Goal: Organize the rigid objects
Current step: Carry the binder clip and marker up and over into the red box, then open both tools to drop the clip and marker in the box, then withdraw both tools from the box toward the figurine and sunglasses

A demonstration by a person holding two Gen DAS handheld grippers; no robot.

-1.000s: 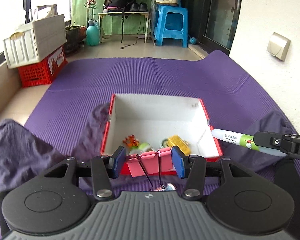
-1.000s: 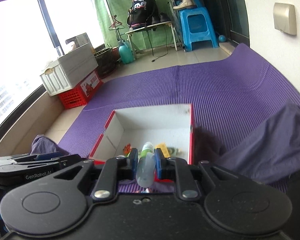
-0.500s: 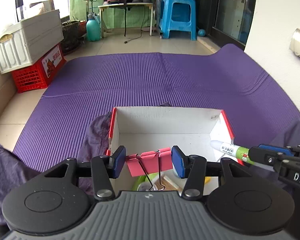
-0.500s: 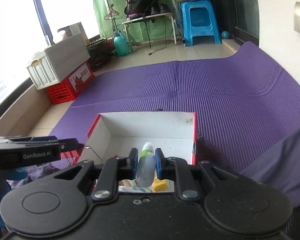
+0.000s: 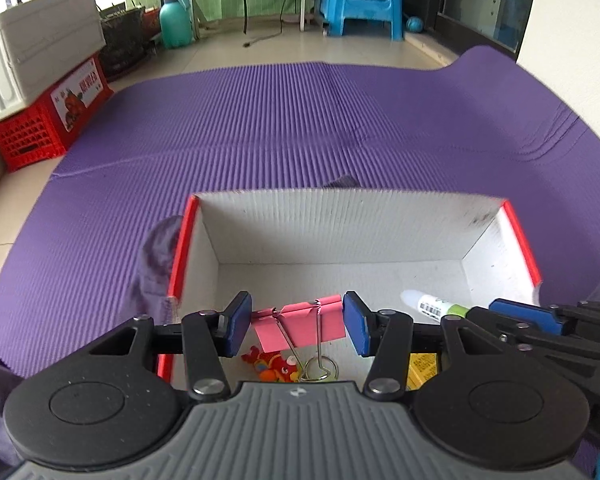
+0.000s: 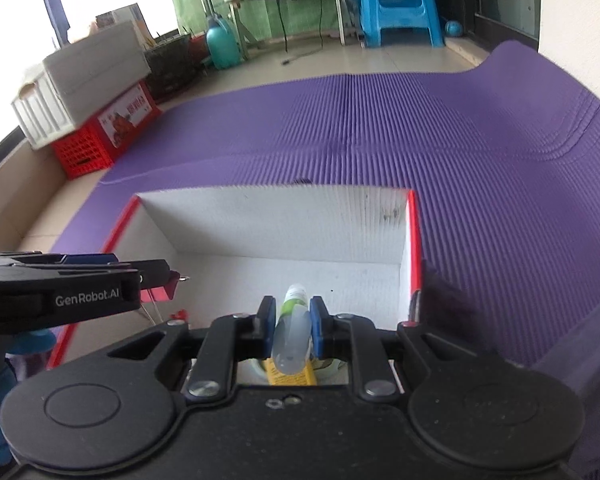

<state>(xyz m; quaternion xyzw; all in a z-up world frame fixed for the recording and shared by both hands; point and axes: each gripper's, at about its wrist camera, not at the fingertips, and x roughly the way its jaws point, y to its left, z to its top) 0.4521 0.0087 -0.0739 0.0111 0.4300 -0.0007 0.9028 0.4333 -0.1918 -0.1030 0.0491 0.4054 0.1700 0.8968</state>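
Binder clip (image 5: 300, 322), pink, sits pinched crosswise between the pads of the left tool (image 5: 296, 324), low in the centre of the left view, its wire handles dangling over the open cardboard box (image 5: 340, 220) so it can drop straight in. The right tool (image 6: 293, 326), low centre of its own view, is closed tight on a small tube (image 6: 292, 336), nose forward above the same box. A toy (image 5: 272, 364) and a yellow packet (image 5: 422, 364) already lie inside, on the purple mat (image 5: 260, 120).

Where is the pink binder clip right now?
In the left wrist view the pink binder clip sits low and centre, clamped between the left gripper fingers, above the open white box, left of the tube.
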